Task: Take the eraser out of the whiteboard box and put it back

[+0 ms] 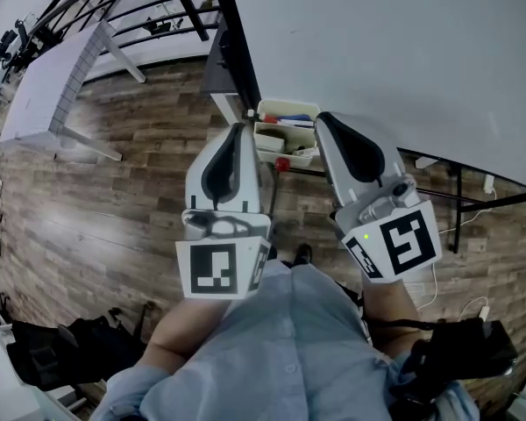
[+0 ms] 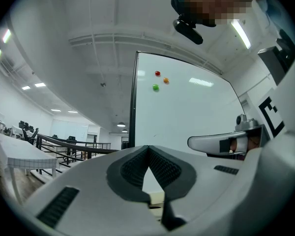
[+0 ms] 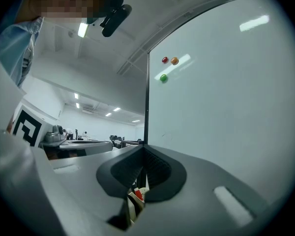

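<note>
The white whiteboard box (image 1: 287,110) hangs at the whiteboard's lower edge, holding markers and other small items; I cannot pick out the eraser among them. A red piece (image 1: 282,163) sits just below the box. My left gripper (image 1: 240,128) points at the box's left side with its jaws together and nothing between them. My right gripper (image 1: 323,117) is level with the box's right side, also shut and empty. In the left gripper view the left gripper (image 2: 148,148) tips meet. In the right gripper view the right gripper (image 3: 143,148) tips meet, and a bit of the box (image 3: 137,195) shows below them.
The whiteboard (image 1: 377,51) fills the upper right, with three coloured magnets (image 2: 157,73) high on it. Its stand leg (image 1: 456,196) and cables run along the wooden floor at right. A white table (image 1: 48,77) stands at far left, a black bag (image 1: 70,349) lower left.
</note>
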{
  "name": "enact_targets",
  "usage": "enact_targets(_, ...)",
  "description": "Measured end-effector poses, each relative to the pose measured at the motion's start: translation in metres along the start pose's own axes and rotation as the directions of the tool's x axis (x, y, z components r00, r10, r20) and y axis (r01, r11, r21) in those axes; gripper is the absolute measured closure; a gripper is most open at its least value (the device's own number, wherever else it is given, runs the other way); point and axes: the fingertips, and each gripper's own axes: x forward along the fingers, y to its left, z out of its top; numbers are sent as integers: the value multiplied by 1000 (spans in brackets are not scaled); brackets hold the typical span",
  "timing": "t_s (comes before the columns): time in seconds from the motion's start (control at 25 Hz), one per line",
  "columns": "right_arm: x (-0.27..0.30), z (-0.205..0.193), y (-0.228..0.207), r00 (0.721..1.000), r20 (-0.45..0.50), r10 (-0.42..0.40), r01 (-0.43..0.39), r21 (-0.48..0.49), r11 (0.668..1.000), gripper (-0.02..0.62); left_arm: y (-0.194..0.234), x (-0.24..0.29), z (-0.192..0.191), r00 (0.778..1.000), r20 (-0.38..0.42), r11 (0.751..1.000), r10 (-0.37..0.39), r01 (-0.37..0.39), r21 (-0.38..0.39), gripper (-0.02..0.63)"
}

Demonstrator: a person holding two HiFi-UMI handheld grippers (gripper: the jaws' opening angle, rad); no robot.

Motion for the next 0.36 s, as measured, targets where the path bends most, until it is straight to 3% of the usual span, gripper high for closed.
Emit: enact_targets(0.36, 3, -2, -5, 1000, 8, 6, -6, 4, 1000, 595, 0, 5, -3, 1000, 0, 1000, 3, -3, 4, 601)
